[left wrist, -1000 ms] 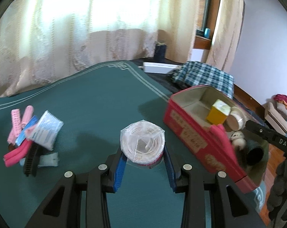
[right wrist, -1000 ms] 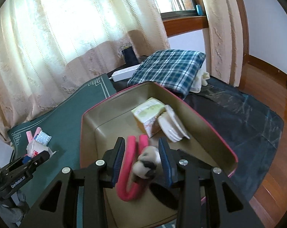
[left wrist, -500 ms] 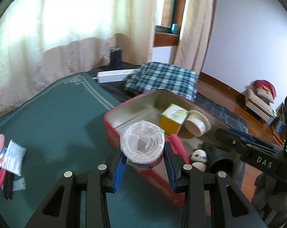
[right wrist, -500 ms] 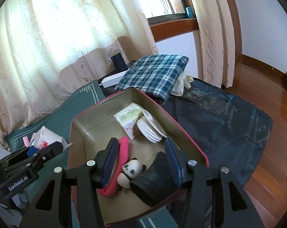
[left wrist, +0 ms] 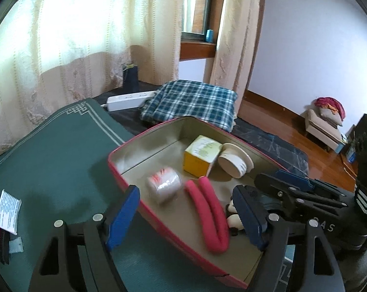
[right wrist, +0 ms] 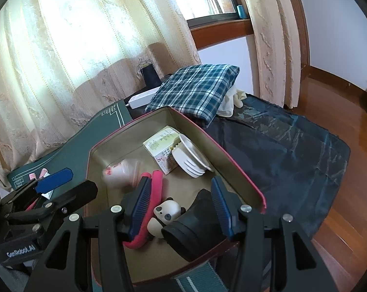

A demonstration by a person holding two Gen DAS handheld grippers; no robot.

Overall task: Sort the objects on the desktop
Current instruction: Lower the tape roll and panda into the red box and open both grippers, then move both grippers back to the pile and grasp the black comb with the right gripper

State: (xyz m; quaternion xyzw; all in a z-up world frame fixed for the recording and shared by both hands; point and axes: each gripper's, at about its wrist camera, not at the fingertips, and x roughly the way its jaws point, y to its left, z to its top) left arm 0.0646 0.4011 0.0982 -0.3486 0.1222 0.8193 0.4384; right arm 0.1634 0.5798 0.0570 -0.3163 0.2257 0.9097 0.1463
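Note:
A clear tape roll point(left wrist: 162, 185) lies blurred inside the red tin box point(left wrist: 159, 221), free of my left gripper point(left wrist: 185, 191), whose jaws are opening above the box's near-left wall with nothing pressed between them. Also in the box are a folded pink curler point(left wrist: 207, 216), a yellow carton point(left wrist: 200, 155), stacked white cups point(left wrist: 234, 160) and a panda figure point(right wrist: 167, 213) beside a black cylinder point(right wrist: 193, 228). My right gripper point(right wrist: 179, 182) hangs open over the panda and the cylinder, touching neither. The tape roll point(right wrist: 121, 171) also shows in the right wrist view, left of the curler point(right wrist: 156, 182).
On the green mat point(left wrist: 57, 150) at far left lie a white-and-blue packet point(left wrist: 7, 209), pink curlers and a black comb. Behind the box are a plaid cloth point(left wrist: 190, 104) and a white power strip point(left wrist: 130, 101). A dark sheet point(right wrist: 280, 150) and wooden floor lie to the right.
My left gripper carried the tape roll rightwards from the mat to over the box, then opened and let it drop in. My right gripper widened and let go of the curler and panda.

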